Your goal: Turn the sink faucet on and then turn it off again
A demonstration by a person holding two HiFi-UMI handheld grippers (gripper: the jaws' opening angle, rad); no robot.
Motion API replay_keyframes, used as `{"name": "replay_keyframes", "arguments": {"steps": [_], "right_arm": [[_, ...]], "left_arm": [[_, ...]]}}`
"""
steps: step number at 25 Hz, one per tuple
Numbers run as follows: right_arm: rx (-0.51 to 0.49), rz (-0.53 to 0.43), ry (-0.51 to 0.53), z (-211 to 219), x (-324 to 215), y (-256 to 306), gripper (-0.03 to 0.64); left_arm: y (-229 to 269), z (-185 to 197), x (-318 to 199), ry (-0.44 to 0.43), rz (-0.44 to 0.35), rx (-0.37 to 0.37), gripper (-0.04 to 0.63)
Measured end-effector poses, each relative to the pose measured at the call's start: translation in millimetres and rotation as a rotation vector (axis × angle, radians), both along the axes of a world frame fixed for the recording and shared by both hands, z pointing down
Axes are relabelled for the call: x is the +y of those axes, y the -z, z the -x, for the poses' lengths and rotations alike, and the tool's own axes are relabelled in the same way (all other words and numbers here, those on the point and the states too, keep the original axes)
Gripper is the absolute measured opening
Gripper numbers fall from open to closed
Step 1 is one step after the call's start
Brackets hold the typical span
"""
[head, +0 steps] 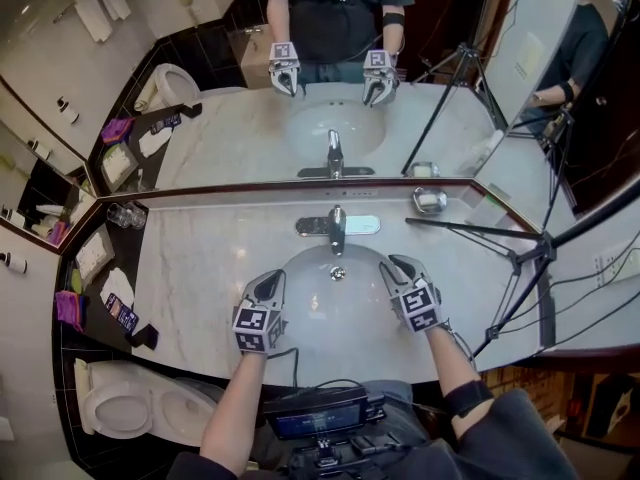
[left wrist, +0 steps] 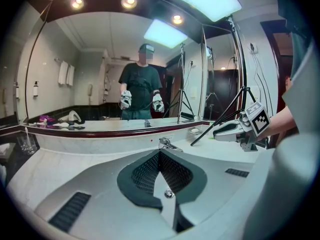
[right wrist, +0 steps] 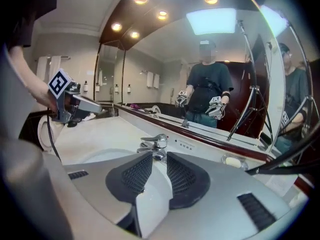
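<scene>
The left gripper (head: 272, 280) is hovering over the near left part of the sink basin (head: 335, 323). Its jaws are clenched tip to tip and are gripping nothing. The faucet (head: 336, 226) is standing on the marble counter (head: 200, 268) at the back rim of the basin, ahead of these closed tips and a little to their right, well apart from them. The right gripper (head: 395, 265) is hovering over the right side of the basin with its jaws released; a clear gap is showing between the ribbed pads (right wrist: 184, 176) and nothing is lying in it. In the right gripper view the faucet is sitting just beyond the open tips, in line with the gap but not inside it. The lever appears to be lying low over the spout, though the wide-angle bend is making that hard to confirm. A soap dish (head: 430, 201) is resting on the counter ahead and to the right of the right jaws, and a tripod (head: 520, 253) is standing further right.
</scene>
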State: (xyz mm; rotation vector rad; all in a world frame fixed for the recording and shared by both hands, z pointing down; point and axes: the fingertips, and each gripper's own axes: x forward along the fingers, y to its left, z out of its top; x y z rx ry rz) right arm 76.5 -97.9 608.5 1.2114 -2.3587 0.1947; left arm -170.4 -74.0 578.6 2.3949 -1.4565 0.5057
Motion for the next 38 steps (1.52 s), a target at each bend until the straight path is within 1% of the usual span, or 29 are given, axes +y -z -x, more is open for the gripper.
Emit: {"name": "replay_keyframes", "arguments": {"steps": [3,6,8,9,12,14,17,26,29,34,38], "right_arm": [[0.165,-0.069,0.082,10,-14,-9,0.159],[0.338,-0.152,0.177,24,-27,-20,0.192],[0.44,-0.207,0.24,34,-36,-24,0.197],[0.484,-0.229,0.27,39,-40,-27,0.215],[0.599,-0.283,0.344,53,-53,-35,0.215],[0.652,-0.315,0.379,62,-62,-39,0.215],[0.682,-0.333,0.416,75,-74,-45,0.215],[0.743,-0.347,0.514,105,-99,-66,0.216],[0.764,-0.364,0.531,114,-106,-72,0.216],[0.783,-0.361,0.539,123,-116,-83,0.213],[0.789,-0.335,0.547,129,-125,-91,0.214]], "left_arm": [[-3,2,-3,0.002,0.006,-0.004,0.002],[-5,2,-8,0.001,0.01,-0.004,0.002],[-4,0,-12,-0.003,0.007,-0.001,0.002],[-4,-1,-15,-0.005,0.005,0.0,0.002],[-3,-5,-21,-0.008,0.004,0.003,0.002],[-2,-6,-27,-0.01,0.003,0.007,0.002],[-3,-8,-33,-0.016,0.006,0.009,0.002],[-7,-3,-43,-0.01,0.015,0.002,0.002],[-10,0,-43,-0.005,0.021,-0.002,0.002],[-15,5,-43,0.006,0.035,-0.002,0.002],[-20,7,-43,0.009,0.043,-0.001,0.002]]}}
